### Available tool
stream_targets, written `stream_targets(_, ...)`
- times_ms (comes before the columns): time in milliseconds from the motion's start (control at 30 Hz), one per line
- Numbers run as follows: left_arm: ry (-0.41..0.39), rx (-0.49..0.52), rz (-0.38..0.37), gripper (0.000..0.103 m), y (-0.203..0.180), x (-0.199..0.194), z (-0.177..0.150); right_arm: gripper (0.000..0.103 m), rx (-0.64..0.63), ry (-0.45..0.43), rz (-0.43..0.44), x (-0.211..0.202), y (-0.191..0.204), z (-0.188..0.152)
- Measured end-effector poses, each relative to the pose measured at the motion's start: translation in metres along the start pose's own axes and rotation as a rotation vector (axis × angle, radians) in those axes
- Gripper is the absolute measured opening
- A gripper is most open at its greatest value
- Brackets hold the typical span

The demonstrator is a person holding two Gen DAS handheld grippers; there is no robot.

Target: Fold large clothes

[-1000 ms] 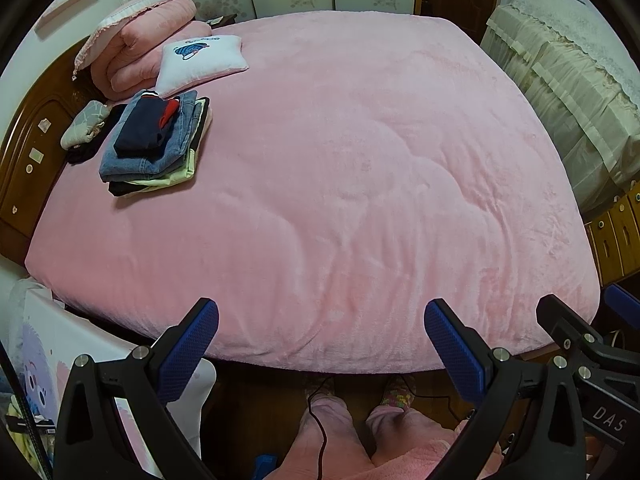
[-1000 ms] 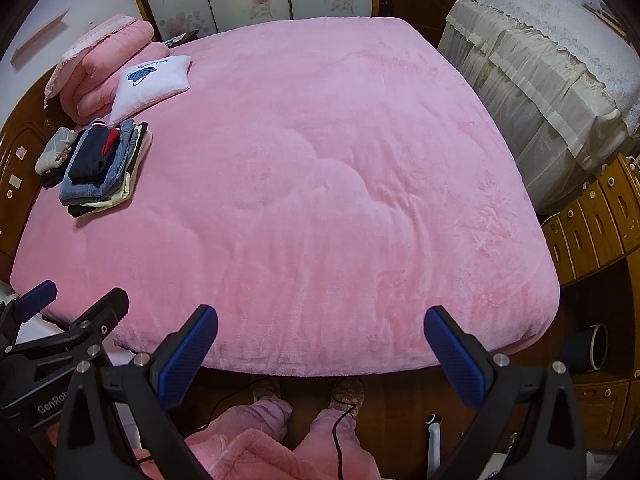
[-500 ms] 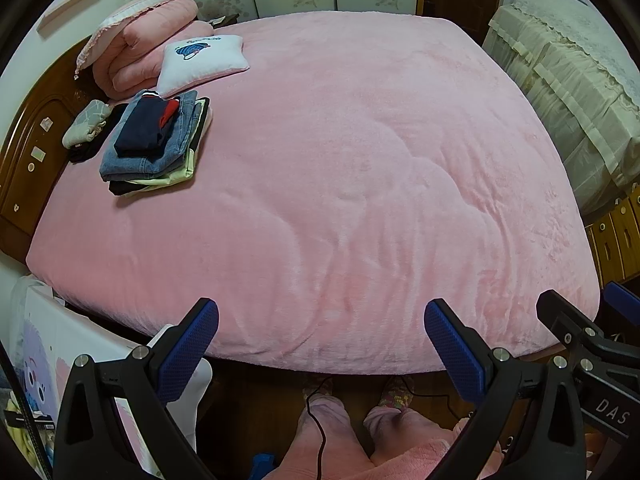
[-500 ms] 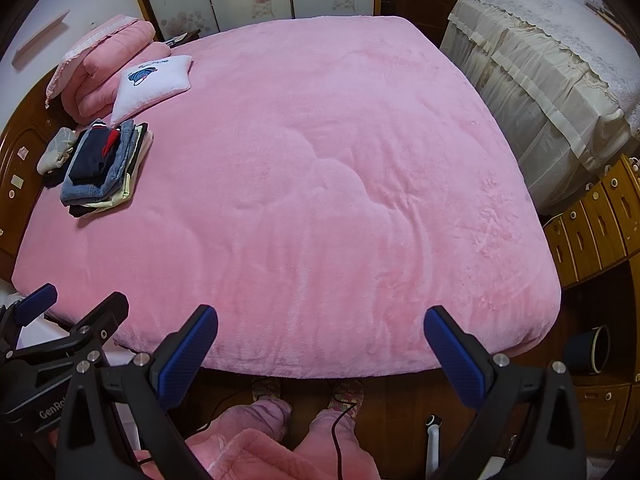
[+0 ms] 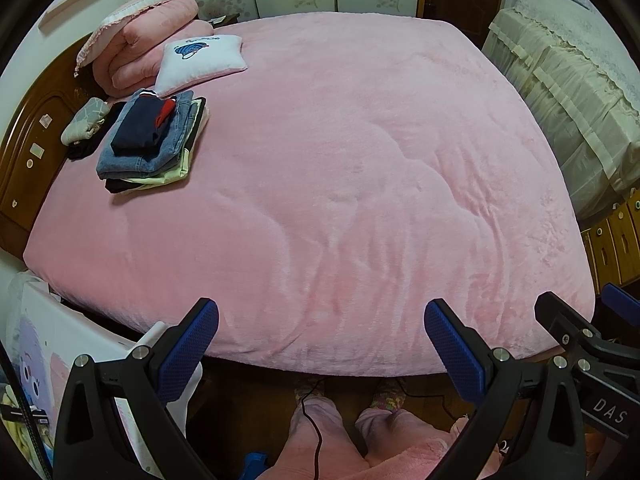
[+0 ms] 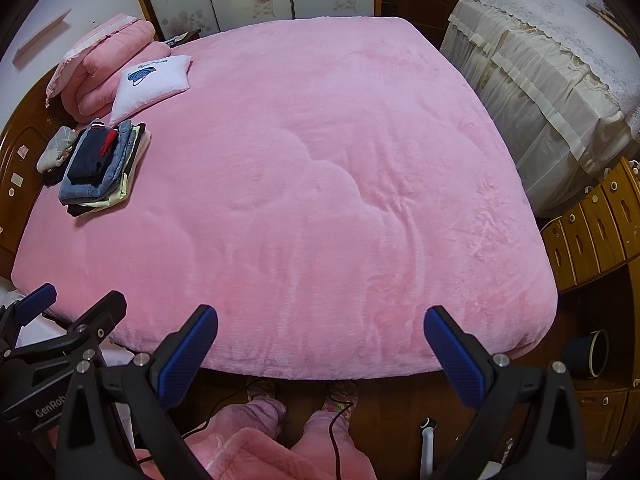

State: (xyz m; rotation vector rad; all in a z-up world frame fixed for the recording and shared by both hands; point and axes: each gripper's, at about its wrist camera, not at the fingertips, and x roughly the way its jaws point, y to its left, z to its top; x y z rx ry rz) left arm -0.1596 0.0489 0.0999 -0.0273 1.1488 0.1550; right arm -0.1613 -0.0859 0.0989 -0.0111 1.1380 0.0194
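Left gripper (image 5: 320,344) and right gripper (image 6: 320,344): both spread wide, nothing between the blue pads (image 5: 190,346), held side by side off the near edge of the bed. Person's pink-clad legs (image 6: 320,424) below, standing at the bedside.

Pink fleece cover (image 5: 340,200) fills the working area; nothing unfolded is laid out on it. No loose large garment in either view, so I can't tell what gets folded next.

Only clothing in sight: folded stack (image 5: 154,140) at the far left of the bed, near the headboard (image 5: 28,152). Navy piece with a red patch on top, denim under it, pale and dark layers at the bottom. Small grey-patterned bundle (image 5: 86,120) just beside it, white cushion (image 5: 202,60) and rolled pink quilt (image 5: 136,48) behind.

Handling guess: all soft, limp, non-fragile. Denim is likely heaviest and stiffest, holds a crease. Thin layers will sag and slide. Pinch at seams, waistband or shoulder corners, one gripper per corner. The plush cover will probably drag, so lift rather than slide.
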Motion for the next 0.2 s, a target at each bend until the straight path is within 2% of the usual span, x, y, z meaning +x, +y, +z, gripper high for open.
stream_targets(200,-0.001,0.000,0.000,0.102,-0.0023,0.0007,0.0007,0.103,0.002,0.000,0.000,0.0010,-0.0054,0.0020)
